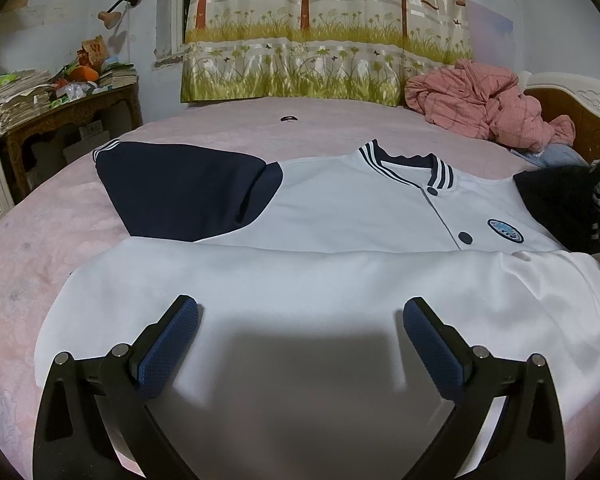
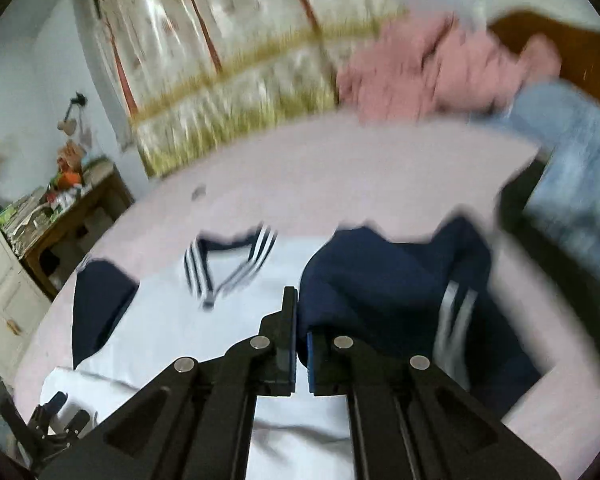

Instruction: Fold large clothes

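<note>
A white jacket [image 1: 340, 208] with navy sleeves and a striped collar lies front-up on the pink bed [image 1: 220, 120], its lower part folded up over the chest. One navy sleeve [image 1: 180, 188] lies flat at the left. My left gripper [image 1: 300, 312] hangs open just above the folded white cloth, with nothing between its pads. In the blurred right wrist view my right gripper [image 2: 298, 300] is shut on the other navy sleeve [image 2: 380, 272]. That sleeve is bunched and lifted beside the jacket's collar [image 2: 228, 264], and its striped cuff [image 2: 456, 312] hangs at the right.
A crumpled pink quilt [image 1: 480, 100] and a carved headboard [image 1: 580, 108] are at the far right. A cluttered wooden side table [image 1: 68, 112] stands left of the bed, below a wall lamp. A curtain [image 1: 320, 40] hangs behind. A small dark ring [image 1: 289, 119] lies on the sheet.
</note>
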`<state>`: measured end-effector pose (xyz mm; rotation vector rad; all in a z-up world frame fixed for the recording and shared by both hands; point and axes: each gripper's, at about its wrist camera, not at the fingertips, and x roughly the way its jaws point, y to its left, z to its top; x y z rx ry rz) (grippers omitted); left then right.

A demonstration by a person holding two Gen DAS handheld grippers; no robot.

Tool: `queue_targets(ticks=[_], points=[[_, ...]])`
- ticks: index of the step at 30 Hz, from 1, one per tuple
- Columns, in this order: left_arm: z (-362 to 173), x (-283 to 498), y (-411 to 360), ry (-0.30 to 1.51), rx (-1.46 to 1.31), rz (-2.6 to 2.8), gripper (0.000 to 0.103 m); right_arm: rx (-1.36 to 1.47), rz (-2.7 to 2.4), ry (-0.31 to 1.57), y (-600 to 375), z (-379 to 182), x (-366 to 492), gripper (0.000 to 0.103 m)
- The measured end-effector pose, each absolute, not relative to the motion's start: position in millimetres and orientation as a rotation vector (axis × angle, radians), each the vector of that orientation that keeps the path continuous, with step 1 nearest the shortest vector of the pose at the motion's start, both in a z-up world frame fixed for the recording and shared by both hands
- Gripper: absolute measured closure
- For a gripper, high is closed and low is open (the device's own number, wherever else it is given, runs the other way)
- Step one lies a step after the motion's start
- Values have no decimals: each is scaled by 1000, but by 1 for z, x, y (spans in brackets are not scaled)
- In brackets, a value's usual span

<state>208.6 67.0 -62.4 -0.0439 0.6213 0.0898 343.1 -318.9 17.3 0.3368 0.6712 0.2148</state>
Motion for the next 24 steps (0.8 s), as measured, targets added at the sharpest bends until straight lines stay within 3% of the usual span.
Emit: queue_targets(ticks=[8,10,13,14,15,17,21,24], points=[[-57,208,60,604,-17,99,4,420,308,798,-236,-20,373,98],[-39,212,43,574,75,103,11,362,349,836,-216,-26,376,97],[12,219,22,463,64,17,11,231,310,788,-210,-16,370,95],[28,224,15,442,54,-21,10,236,299,758,-216,-10,364,85],[44,232,5,412,61,-51,10,259,326,743,-226,-5,360,66],[66,250,-13,360,80,-58,10,293,359,713,-243,5,355,52],[84,299,-37,369,-23,-144,11,379,375,626,-285,15,339,51],[62,326,-58,423,-71,-206,11,483,354,591,-321,18,332,50]])
